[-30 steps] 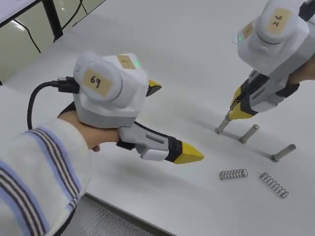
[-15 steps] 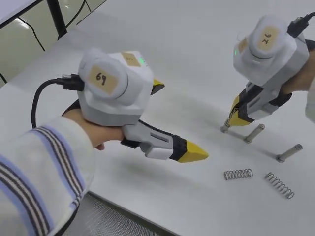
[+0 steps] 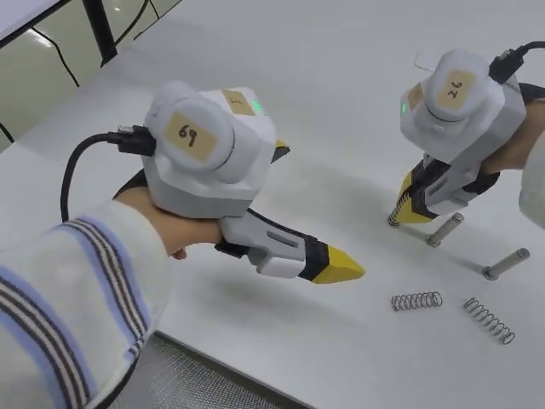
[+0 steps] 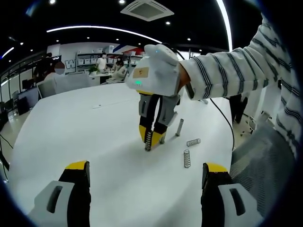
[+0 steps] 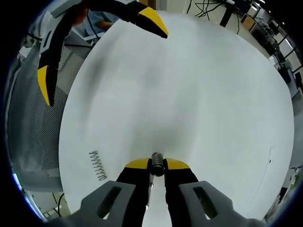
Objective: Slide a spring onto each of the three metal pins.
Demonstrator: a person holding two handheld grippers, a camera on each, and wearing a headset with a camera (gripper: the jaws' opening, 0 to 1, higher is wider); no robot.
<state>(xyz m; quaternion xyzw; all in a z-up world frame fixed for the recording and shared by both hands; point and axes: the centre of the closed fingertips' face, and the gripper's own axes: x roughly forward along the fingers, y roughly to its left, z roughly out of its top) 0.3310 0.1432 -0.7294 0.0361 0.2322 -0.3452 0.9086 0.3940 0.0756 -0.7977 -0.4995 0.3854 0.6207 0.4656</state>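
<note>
Sliding spring (image 4: 148, 140): right gripper (image 5: 157, 165) jaws clench it; keep it straight over pin (image 3: 394, 220) below them.
Left gripper (image 4: 144, 166): jaws released.

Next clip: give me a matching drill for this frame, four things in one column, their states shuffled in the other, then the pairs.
1 left gripper
2 right gripper
3 loose springs
4 two free pins

A lying on the table
B standing, no spring on them
C fingers wide apart, empty
D shut on a spring

Pairs: 1-C; 2-D; 3-A; 4-B
</note>
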